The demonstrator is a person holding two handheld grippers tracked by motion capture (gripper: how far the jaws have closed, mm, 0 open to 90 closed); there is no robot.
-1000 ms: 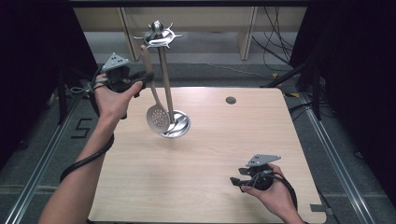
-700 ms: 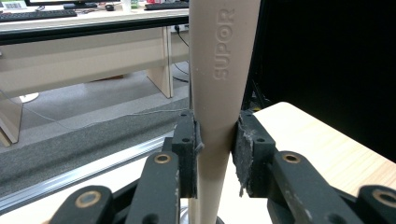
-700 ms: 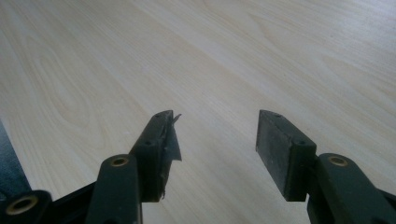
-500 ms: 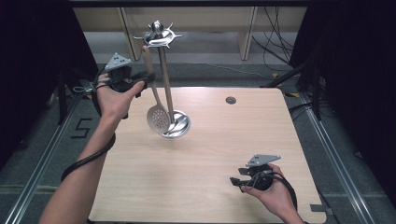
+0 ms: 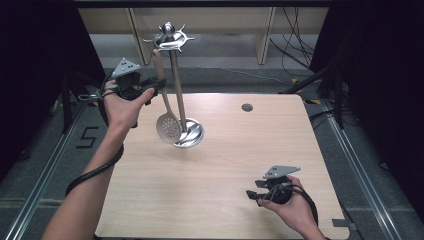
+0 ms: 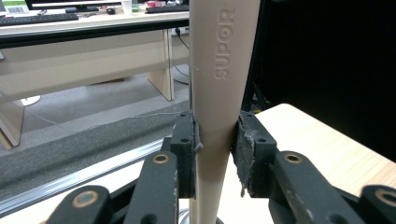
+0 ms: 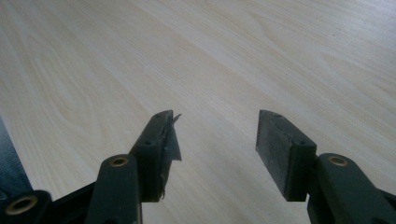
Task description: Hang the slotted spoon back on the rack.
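Left tool point(image 6: 215, 144) around skimmer handle point(image 6: 217, 93)

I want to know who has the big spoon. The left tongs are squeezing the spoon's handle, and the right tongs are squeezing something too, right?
Not quite. The left tongs do squeeze the slotted spoon by its handle, but the right tongs are open and hold nothing. The right gripper view shows bare table between them.

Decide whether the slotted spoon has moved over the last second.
No. The slotted spoon hangs at the same spot against the stand's base, held by the left gripper.
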